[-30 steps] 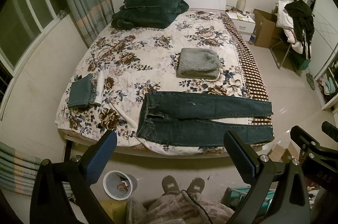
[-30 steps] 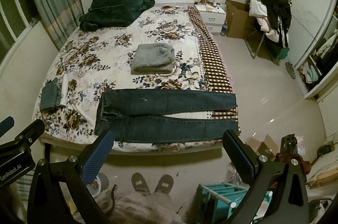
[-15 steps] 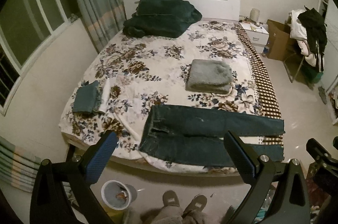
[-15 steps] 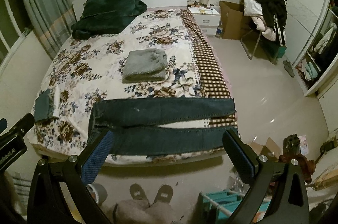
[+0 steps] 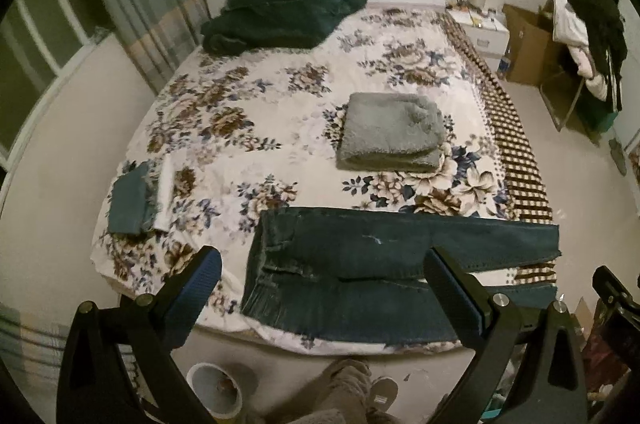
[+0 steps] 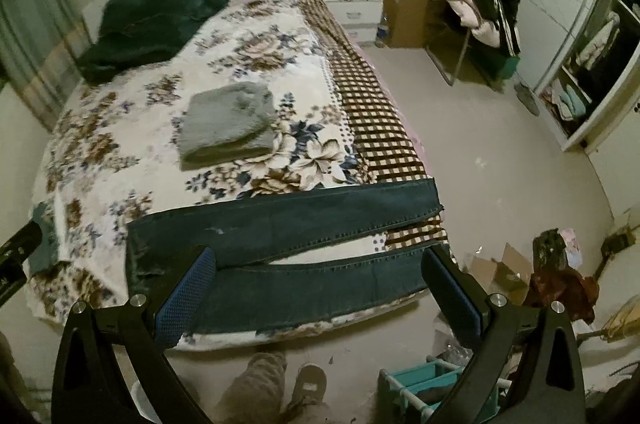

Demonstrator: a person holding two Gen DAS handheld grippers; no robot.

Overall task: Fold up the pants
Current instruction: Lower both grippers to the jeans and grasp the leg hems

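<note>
Matt denim pants [image 5: 360,264] lie on a plush bedspread [image 5: 280,112].

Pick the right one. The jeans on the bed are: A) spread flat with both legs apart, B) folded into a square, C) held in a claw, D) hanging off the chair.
A: the jeans lie flat along the bed's near edge, legs parted, touched by neither open claw.

Open air over the foot of the bed, clutter on the floor

The jeans [image 5: 360,264] lie flat along the near edge of the bed [image 5: 248,160], nothing on them; a folded grey blanket [image 5: 392,132] sits behind, apart, and a small folded cloth [image 5: 128,196] lies well left. Bare quilt lies between. Below the edge stand a bin [image 5: 216,392] and a teal rack [image 6: 420,384].
</note>
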